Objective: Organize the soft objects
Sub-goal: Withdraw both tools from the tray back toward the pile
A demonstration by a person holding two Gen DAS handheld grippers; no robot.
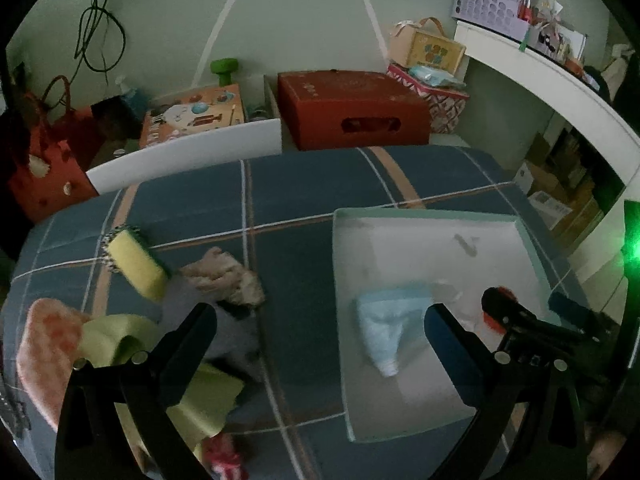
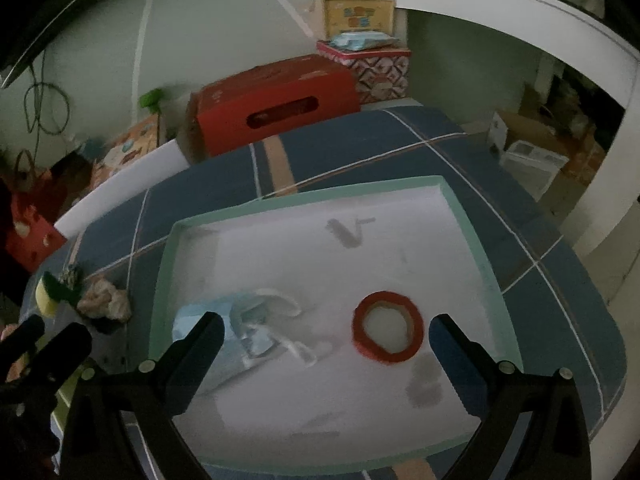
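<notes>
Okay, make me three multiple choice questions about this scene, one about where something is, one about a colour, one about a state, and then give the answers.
1. Where does the red ring lie?
A. inside the tray
B. on the blanket
C. on the red box

2. What colour is the tray's rim?
A. orange
B. pale green
C. black

3. How is the right gripper?
A. shut on the ring
B. shut on a cloth
C. open, holding nothing

Answers: 1 A, the ring rests on the tray's white floor. 2 B, a pale green border frames it. 3 C, its fingers stand wide apart with nothing gripped.
</notes>
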